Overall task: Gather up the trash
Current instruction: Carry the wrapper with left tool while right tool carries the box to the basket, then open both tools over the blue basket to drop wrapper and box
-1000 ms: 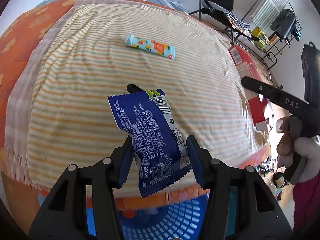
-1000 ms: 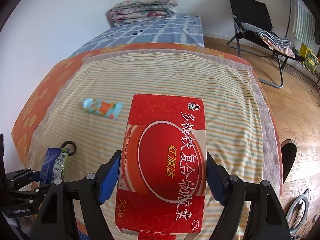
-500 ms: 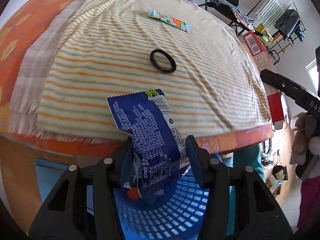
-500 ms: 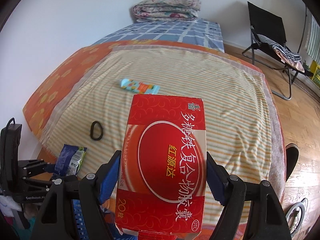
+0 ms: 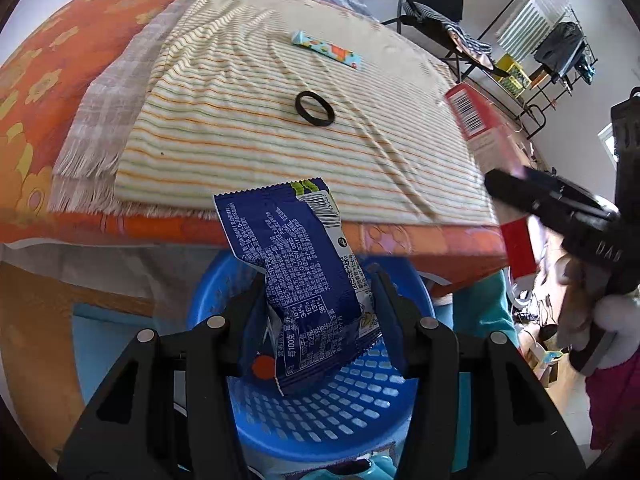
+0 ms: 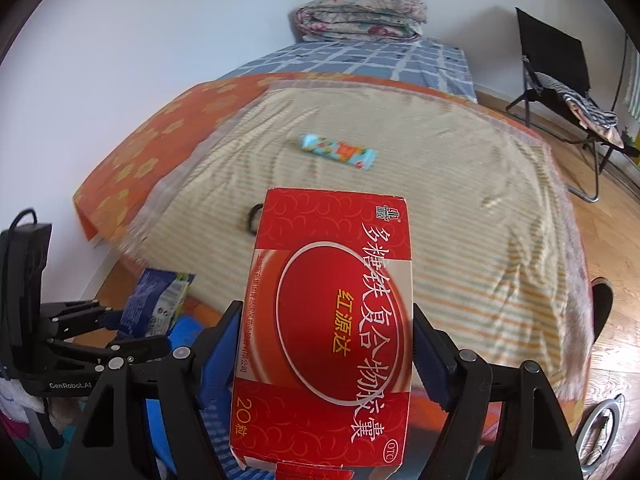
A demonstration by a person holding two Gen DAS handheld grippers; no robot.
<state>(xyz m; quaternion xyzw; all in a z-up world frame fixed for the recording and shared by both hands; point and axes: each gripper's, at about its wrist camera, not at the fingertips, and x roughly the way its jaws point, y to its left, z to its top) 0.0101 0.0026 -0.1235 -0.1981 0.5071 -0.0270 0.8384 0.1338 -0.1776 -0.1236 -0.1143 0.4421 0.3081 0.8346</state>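
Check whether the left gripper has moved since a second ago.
Yes. The left gripper, shut on the blue wrapper, has pulled back off the bed and now hangs over the blue basket beside it.

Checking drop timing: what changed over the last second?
The left gripper carried the blue foil snack wrapper back off the striped bedspread to above the blue plastic basket. The right gripper pulled back too. Unchanged: both grips, red cardboard medicine box included; black hair tie and patterned tube lie put.
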